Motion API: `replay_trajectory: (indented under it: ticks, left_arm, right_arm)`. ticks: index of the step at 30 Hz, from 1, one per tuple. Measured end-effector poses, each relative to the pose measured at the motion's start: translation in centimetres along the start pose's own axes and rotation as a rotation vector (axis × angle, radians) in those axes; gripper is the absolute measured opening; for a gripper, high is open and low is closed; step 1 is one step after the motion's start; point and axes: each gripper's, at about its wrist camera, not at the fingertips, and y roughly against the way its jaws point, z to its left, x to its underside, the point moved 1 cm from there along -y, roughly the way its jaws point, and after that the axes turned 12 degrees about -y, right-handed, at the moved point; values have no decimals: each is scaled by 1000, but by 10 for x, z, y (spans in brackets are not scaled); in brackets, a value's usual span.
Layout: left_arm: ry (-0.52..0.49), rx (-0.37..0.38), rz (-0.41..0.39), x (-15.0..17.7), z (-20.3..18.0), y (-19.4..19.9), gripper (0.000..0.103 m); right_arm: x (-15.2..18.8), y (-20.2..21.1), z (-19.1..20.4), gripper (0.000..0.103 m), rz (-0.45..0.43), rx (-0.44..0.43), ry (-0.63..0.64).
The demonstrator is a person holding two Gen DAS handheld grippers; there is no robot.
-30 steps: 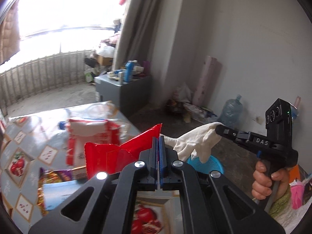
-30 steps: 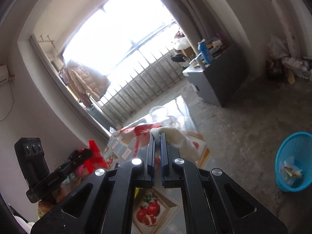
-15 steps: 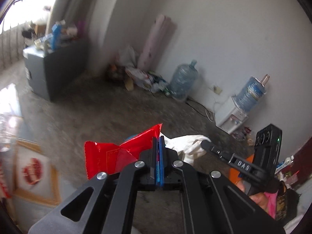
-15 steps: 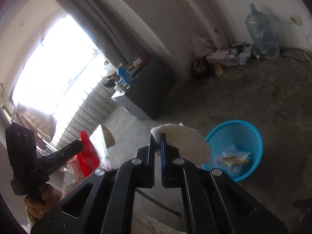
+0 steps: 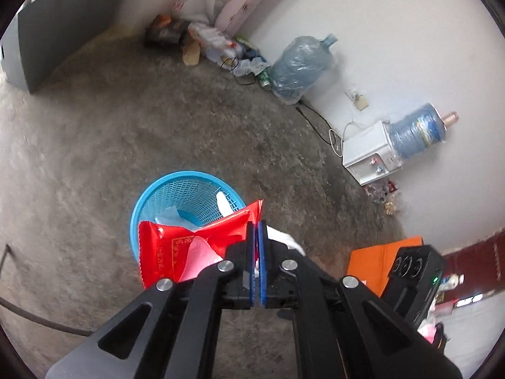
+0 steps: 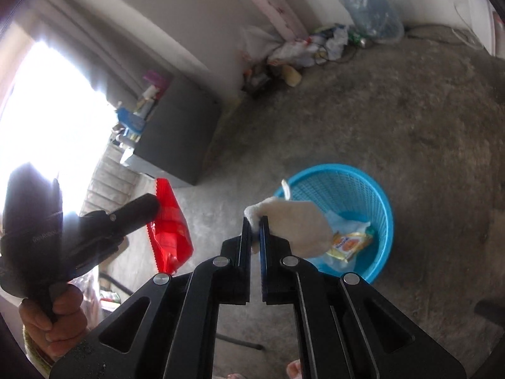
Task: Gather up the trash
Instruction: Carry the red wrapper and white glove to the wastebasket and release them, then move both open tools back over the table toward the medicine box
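Left tongs (image 5: 256, 230) pinched a light, crinkly red foil wrapper (image 5: 176, 249) by its edge; right tongs (image 6: 255, 224) clamped a soft crumpled white tissue (image 6: 296, 221), both above the blue mesh plastic basket (image 6: 383, 202).

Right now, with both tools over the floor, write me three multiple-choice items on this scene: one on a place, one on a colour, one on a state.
1. Where does the waste basket stand?
A. on the concrete floor
B. on a table
C. on the grey cabinet

2. What colour is the wrapper in the left tool?
A. green
B. red
C. black

3. How is the right tool?
A. wide open, holding nothing
B. lying inside the basket
C. shut on a crumpled tissue

Answers: 1 A, bare floor surrounds the basket; 2 B, red film sticks out from its jaws; 3 C, the pale wad is pinched at its tips.
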Motion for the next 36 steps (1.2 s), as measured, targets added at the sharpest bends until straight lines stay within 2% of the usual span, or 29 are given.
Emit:
replay_trajectory:
  ticks: [4, 6, 7, 11, 18, 23, 24, 26, 31, 36]
  left_arm:
    - [41, 3, 21, -8, 9, -27, 3]
    - [67, 4, 45, -10, 13, -38, 16]
    - [81, 9, 53, -10, 13, -41, 21]
    - [76, 40, 53, -11, 6, -46, 21]
    - [24, 49, 22, -10, -11, -23, 22]
    - [-40, 17, -55, -7, -29, 28, 22]
    - [-67, -6, -84, -3, -35, 47, 22]
    - [-122, -50, -143, 7, -46, 80, 22]
    - [-219, -186, -229, 47, -61, 156, 22]
    - [-201, -298, -321, 101, -57, 235, 40]
  right_arm:
    - [-8, -19, -15, 8, 17, 36, -25]
    - [-10, -27, -23, 13, 31, 52, -37]
    - [-11, -31, -27, 20, 42, 67, -46]
    - [-9, -37, -43, 22, 87, 100, -97]
    - [-3, -13, -36, 27, 63, 83, -94]
    - [1, 11, -16, 34, 20, 74, -51]
    - [4, 18, -8, 36, 8, 72, -33]
    - [12, 34, 9, 45, -16, 66, 14]
    - [39, 62, 54, 56, -17, 35, 160]
    - [67, 94, 101, 62, -15, -31, 295]
